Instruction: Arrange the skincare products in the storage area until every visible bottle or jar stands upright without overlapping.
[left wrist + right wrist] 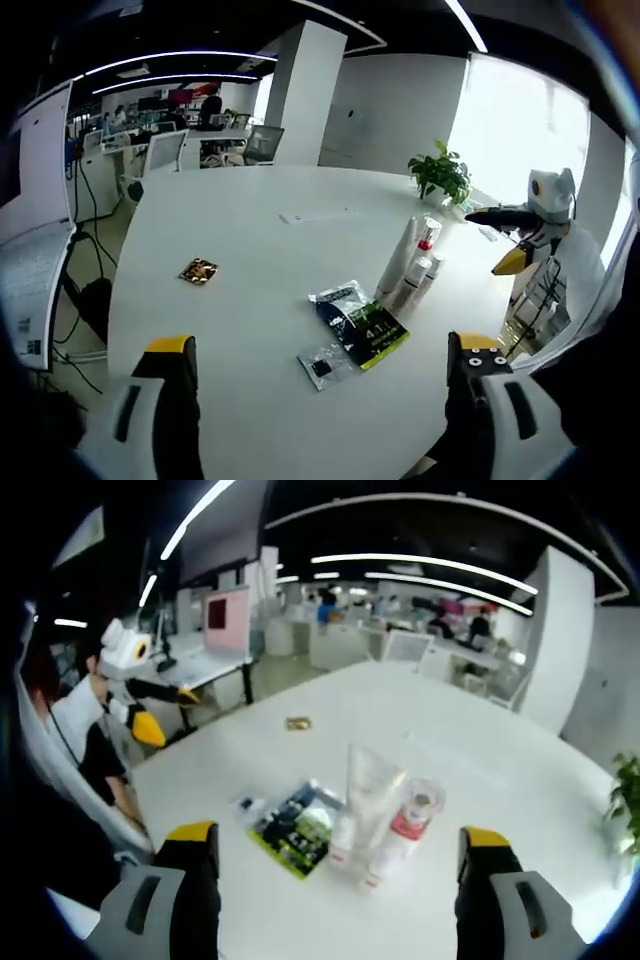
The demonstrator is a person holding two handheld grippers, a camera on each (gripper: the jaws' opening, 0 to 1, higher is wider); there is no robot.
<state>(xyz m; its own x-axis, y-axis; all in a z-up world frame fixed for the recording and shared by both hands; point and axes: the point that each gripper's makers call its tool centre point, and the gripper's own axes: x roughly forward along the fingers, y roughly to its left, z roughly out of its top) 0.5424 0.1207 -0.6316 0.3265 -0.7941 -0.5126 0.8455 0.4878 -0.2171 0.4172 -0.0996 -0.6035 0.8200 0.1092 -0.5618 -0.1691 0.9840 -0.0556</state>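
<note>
Both grippers up off the table, jaws spread, nothing held.

Right gripper [338,880] is nearer: the bottle cluster [385,815] sits straight ahead between its jaws, past a green packet [295,832]. A clear tube [368,780] stands tall; the red-collared bottle [405,830] seems to lean toward camera. From the left gripper [325,400] the bottles [412,262] lie ahead-right, long axes tilted. They overlap, so count and caps are hard to make out. Plant [441,173] beyond.

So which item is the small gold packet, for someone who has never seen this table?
Start at the large white table. The skincare bottles and the green-and-black sachet cluster together; the gold packet lies flat and alone, well apart from them. It is the only shiny, brownish-gold item.
</note>
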